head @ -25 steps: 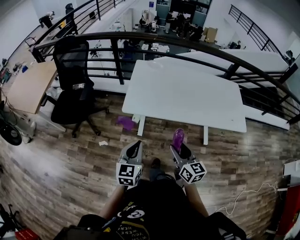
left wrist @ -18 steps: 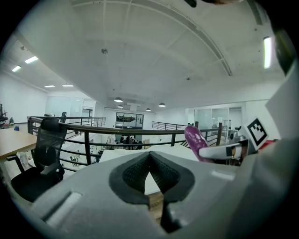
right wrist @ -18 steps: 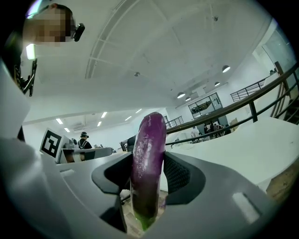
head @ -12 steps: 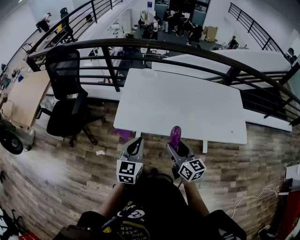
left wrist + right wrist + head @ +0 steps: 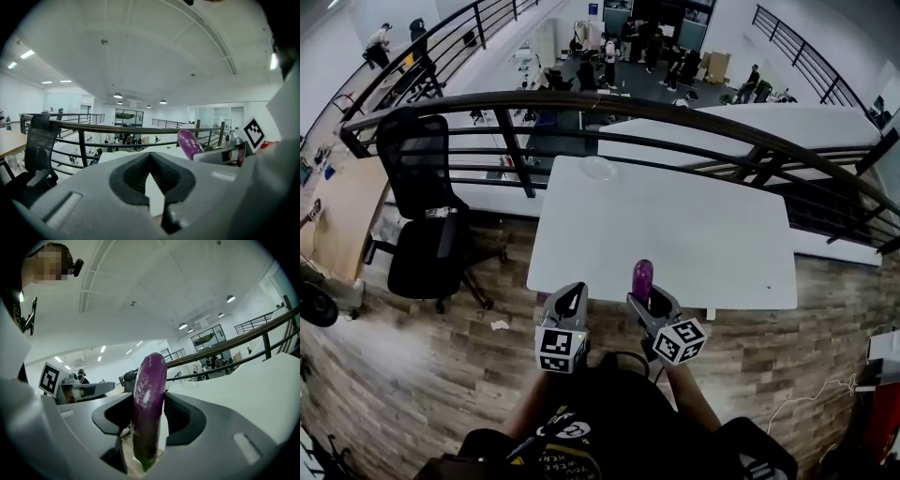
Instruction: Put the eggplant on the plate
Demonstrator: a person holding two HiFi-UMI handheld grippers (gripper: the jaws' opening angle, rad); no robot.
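A purple eggplant (image 5: pixel 643 277) stands upright in my right gripper (image 5: pixel 645 298), which is shut on its lower part, just at the near edge of the white table (image 5: pixel 675 225). In the right gripper view the eggplant (image 5: pixel 149 399) fills the gap between the dark pads. A pale, see-through plate (image 5: pixel 598 169) lies at the table's far left corner and shows faintly as the plate (image 5: pixel 189 384) beyond the jaws. My left gripper (image 5: pixel 572 300) is beside the right one, short of the table edge, its jaws closed to a point with nothing in them (image 5: pixel 150 158).
A black office chair (image 5: pixel 427 225) stands on the wood floor left of the table. A dark curved railing (image 5: pixel 581 98) runs behind the table, with a lower floor and people beyond it. A cable (image 5: pixel 797 389) lies on the floor at the right.
Both grippers have moved forward toward the table together. The eggplant has gone from over the floor to the table's near edge. The jaws look the same.
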